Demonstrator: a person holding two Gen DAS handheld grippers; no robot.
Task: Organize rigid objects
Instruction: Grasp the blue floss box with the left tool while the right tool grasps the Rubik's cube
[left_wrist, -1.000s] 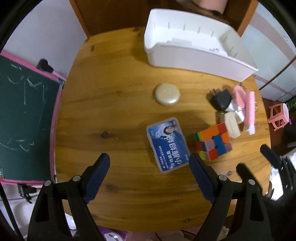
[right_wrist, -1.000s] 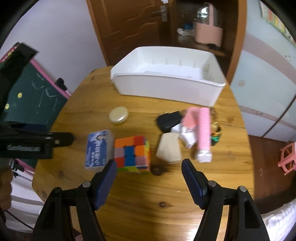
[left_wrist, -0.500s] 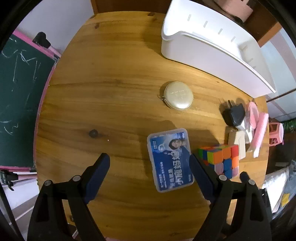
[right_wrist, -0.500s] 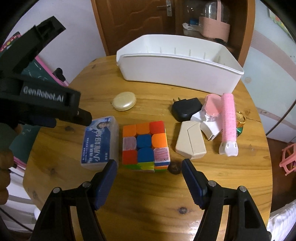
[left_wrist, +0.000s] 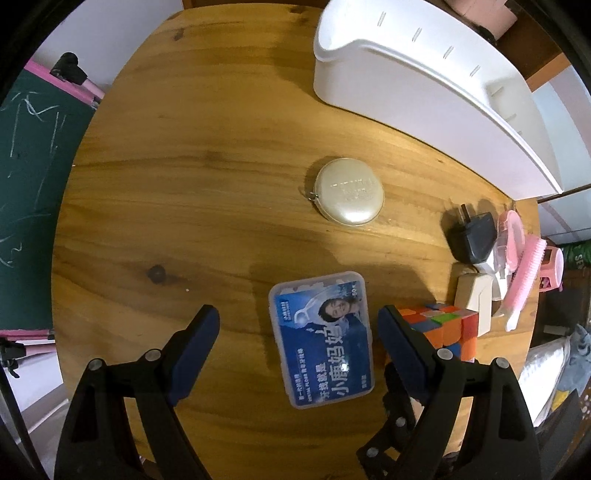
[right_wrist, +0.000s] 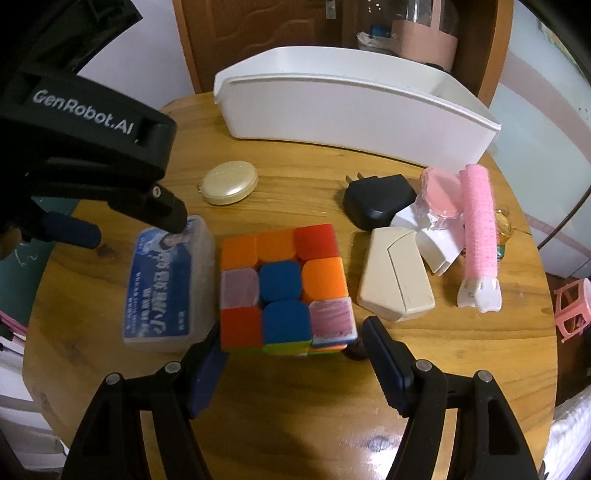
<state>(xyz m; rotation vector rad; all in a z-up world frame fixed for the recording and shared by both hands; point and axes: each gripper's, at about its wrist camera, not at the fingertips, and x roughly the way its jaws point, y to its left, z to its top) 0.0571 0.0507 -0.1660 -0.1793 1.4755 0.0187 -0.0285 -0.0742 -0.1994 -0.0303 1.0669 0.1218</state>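
Left claw (left_wrist: 299, 325) is spread wide above my blue box (left_wrist: 321, 341) on the surface (left_wrist: 184, 184). My right claw (right_wrist: 291, 339) is closing around the color cube (right_wrist: 284, 284), not touching. Next I pinch both and carry them to the white bin (right_wrist: 351, 107).

Tabletop (right_wrist: 295, 406): round, knotty wood
Door (right_wrist: 258, 40): brown, at 12 o'clock
Chalkboard (left_wrist: 29, 184): green, pink-framed, at 9 o'clock
Stool (right_wrist: 572, 310): pink, at 3 o'clock
Wall (right_wrist: 140, 74): white
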